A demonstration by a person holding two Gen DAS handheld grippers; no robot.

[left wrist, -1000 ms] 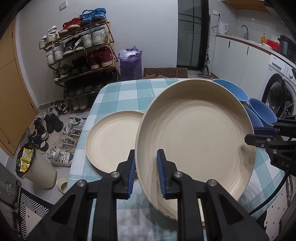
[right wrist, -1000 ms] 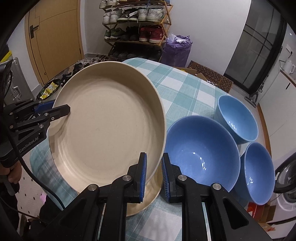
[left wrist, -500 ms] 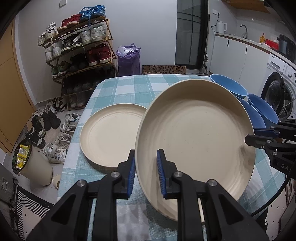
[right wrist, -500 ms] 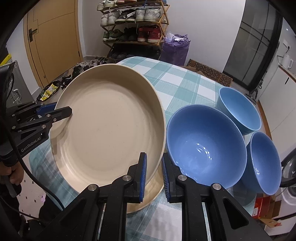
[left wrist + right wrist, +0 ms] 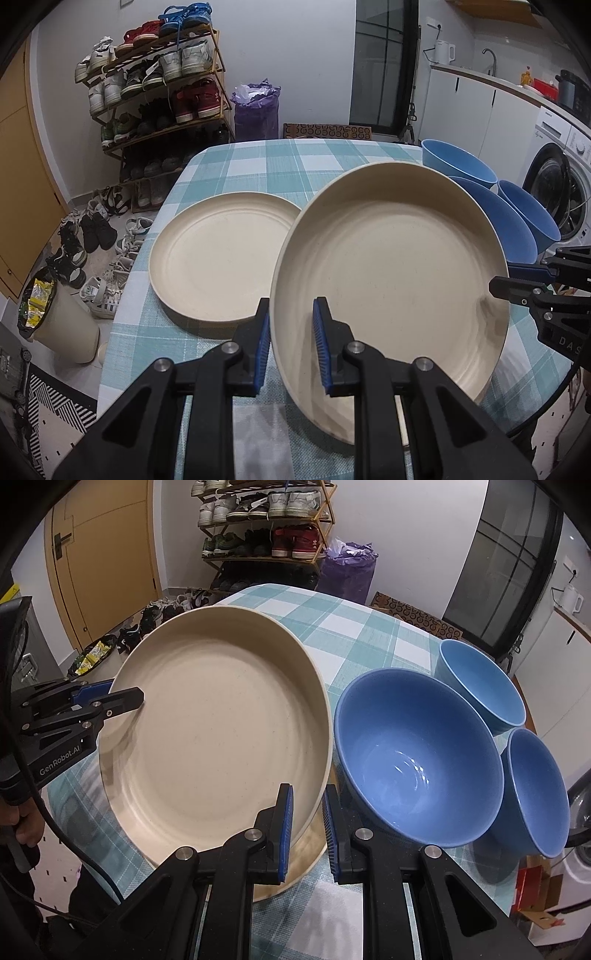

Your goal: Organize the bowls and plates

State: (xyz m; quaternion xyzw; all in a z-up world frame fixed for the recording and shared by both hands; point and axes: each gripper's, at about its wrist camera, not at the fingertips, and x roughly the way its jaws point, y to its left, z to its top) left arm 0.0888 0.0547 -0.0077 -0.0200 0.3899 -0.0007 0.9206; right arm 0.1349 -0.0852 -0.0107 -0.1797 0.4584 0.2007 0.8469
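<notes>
Both grippers are gripping one cream plate [image 5: 388, 266] by opposite rims — left gripper [image 5: 291, 343], right gripper [image 5: 306, 825]. It is tilting above the worktop [image 5: 280, 162], beside three blue bowls [image 5: 417, 753].

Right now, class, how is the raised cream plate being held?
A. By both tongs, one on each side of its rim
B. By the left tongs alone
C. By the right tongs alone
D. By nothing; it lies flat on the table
A: the left tongs and right tongs each clamp the rim of the tilted cream plate.
</notes>
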